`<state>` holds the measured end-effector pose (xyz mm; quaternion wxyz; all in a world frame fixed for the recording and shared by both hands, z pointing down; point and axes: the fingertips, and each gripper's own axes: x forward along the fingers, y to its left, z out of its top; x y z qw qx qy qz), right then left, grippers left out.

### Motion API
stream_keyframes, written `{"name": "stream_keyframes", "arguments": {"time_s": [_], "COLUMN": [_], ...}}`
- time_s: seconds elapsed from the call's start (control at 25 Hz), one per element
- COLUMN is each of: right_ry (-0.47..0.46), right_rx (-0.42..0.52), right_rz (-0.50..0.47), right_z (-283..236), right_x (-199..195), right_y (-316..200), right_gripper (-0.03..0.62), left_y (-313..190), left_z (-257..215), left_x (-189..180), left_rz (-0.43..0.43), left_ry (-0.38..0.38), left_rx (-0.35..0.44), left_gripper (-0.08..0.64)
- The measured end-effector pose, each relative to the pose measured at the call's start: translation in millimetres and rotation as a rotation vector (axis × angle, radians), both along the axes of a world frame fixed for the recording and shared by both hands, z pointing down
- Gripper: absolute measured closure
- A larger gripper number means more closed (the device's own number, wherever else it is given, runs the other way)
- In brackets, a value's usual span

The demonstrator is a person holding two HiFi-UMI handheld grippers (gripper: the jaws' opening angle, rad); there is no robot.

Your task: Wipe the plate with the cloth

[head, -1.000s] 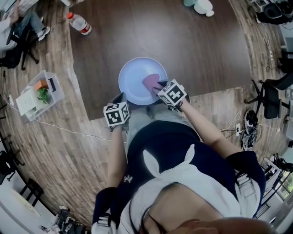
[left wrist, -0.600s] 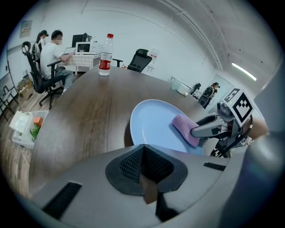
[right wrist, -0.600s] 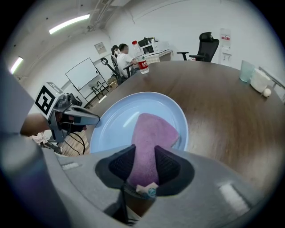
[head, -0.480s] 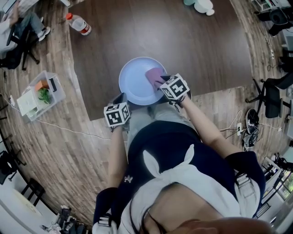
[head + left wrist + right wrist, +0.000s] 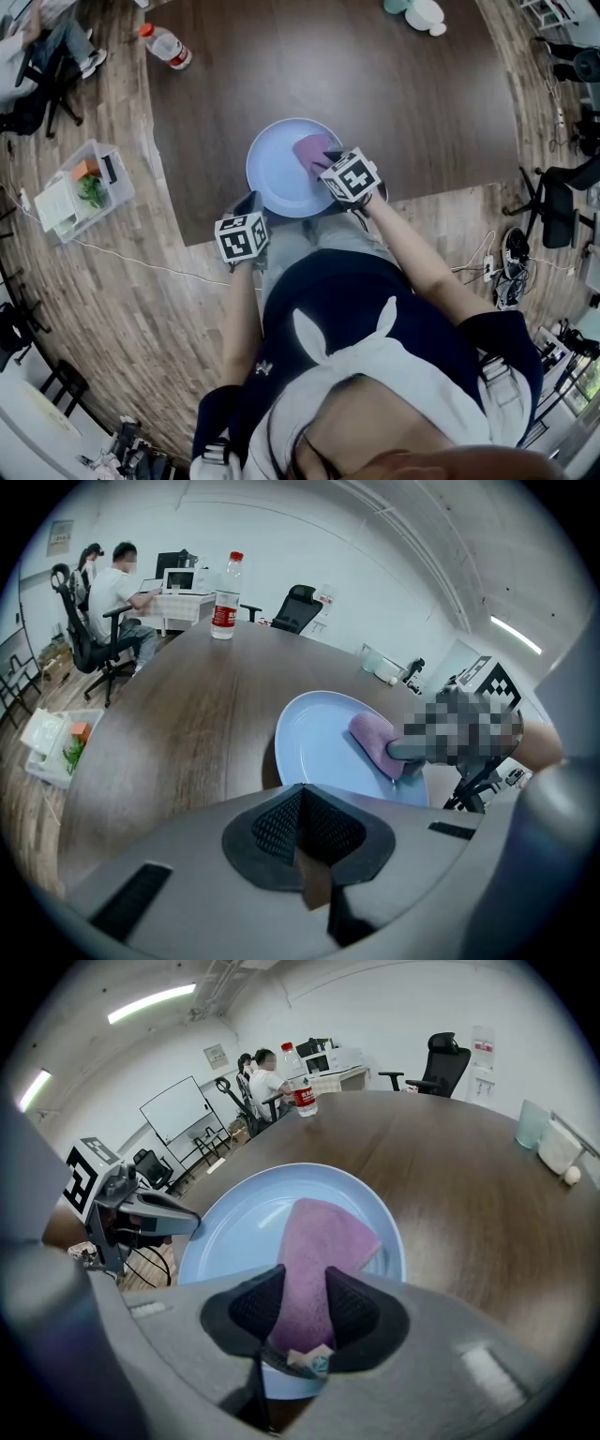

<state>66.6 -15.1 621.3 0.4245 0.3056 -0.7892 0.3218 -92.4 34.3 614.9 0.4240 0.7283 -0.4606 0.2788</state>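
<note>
My right gripper [image 5: 302, 1283] has its fingers clamped on the pink cloth [image 5: 328, 1232], which lies ahead of them across the blue plate [image 5: 230, 1218] on the desk [image 5: 469, 1194]. My left gripper [image 5: 301, 803] has its fingers together, with the plate just beyond them.

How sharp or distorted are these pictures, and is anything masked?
Head view: fisheye curves the dark wooden table; round pale blue plate sharp. Left gripper view: a mosaic patch sits at the plate's right edge. Right gripper view: black corners; pink cloth crisp.
</note>
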Motion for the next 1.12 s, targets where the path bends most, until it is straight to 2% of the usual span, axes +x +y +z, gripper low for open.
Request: {"name": "stream_keyframes", "arguments": {"time_s": [0.44,0.68,0.8,0.92,1.12], "right_ry": [-0.02,-0.022,-0.03,-0.078,-0.238], "right_rx": [0.048,0.058,0.062,0.085,0.232], "right_rz": [-0.091,-0.154,-0.155,-0.118,-0.091], "right_z": [-1,-1,-3,-21,-81], "right_x": [-49,-63,-64,-62,-64], "right_y": [2,11,11,8,1], "right_gripper": [0.459,0.443,0.424,0.413,0.419], "left_y": [-1,-2,-2,-2,-8], "left_z": [2,1,1,-2,-30], "left_x": [-1,-2,-1,1,10], "left_rz": [-0.023,-0.033,-0.036,-0.016,0.011], "left_ry": [0.005,0.006,0.002,-0.008,0.004], "left_rx": [-0.004,-0.001,0.002,0.013,0.09], "left_gripper": [0.554,0.554,0.554,0.554,0.554]}}
